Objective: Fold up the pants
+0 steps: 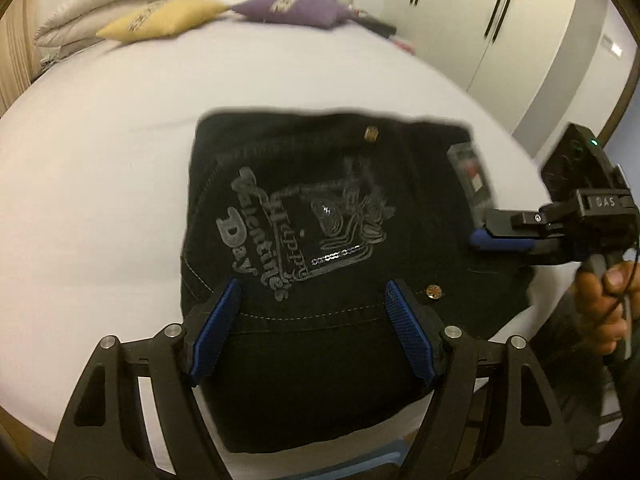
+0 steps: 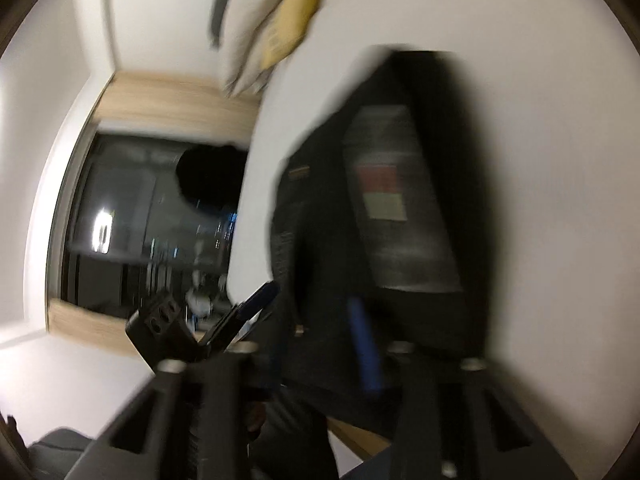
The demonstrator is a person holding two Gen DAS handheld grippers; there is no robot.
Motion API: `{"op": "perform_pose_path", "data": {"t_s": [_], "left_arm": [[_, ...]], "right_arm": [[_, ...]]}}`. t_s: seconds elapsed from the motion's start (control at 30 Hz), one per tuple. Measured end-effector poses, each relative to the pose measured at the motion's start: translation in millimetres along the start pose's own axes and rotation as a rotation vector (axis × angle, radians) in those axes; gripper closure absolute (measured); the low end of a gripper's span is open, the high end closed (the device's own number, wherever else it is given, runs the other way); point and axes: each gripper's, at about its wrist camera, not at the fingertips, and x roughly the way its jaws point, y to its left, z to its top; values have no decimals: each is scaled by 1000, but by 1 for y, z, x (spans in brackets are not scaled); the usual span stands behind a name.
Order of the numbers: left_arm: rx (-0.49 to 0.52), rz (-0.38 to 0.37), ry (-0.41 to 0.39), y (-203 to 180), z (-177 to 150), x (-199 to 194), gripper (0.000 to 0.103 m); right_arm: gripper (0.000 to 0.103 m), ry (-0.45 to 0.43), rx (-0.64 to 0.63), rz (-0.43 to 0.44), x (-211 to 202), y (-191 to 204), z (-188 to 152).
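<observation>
Pants (image 1: 328,208) folded on bed (image 1: 100,140), left gripper (image 1: 312,312) spread above, right gripper (image 1: 480,232) sideways, pinching their edge.

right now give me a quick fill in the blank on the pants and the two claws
The black pants lie on a ___ bed.
The left claw is ___ over the pants.
Behind the pants, the purple pillow lies beside a ___ one.
The right claw is at the pants' ___ edge in the left view.

Missing: white; open; yellow; right

The pants (image 1: 320,208) were matt black denim with a dull grey print; the bedsheet (image 1: 100,160) was smooth cloth, and the gripper pads (image 1: 408,332) were ribbed blue rubber.
</observation>
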Motion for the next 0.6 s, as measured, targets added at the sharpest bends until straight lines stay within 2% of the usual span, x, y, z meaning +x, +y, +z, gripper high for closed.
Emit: {"op": "perform_pose_path", "data": {"t_s": [0.03, 0.1, 0.17, 0.23, 0.27, 0.33, 0.37, 0.47, 0.57, 0.6], "left_arm": [[3, 4, -11, 0, 0, 2, 29], [9, 5, -19, 2, 0, 1, 29], [18, 9, -30, 1, -1, -6, 29], [25, 31, -91, -4, 2, -25, 29], [50, 26, -137, -9, 5, -36, 29], [99, 40, -163, -18, 10, -42, 29], [111, 47, -162, -19, 13, -40, 29], [62, 42, -138, -7, 27, -21, 29], [65, 31, -82, -3, 28, 0, 29], [80, 38, -42, -6, 24, 14, 29]], "right_arm": [[103, -26, 32, 14, -9, -17, -5], [103, -58, 43, 64, -21, -33, -13], [102, -73, 23, 50, -32, -32, -17], [95, -90, 0, 39, -43, -20, -13], [90, -112, -33, 61, -49, -5, -6], [73, -128, -88, 108, -48, 19, 9], [57, -124, -125, 110, -39, 38, 24], [53, -68, -177, 83, 1, 66, 61], [53, -30, -145, 6, 38, 53, 93], [57, -30, -121, -31, 47, 45, 96]]}}
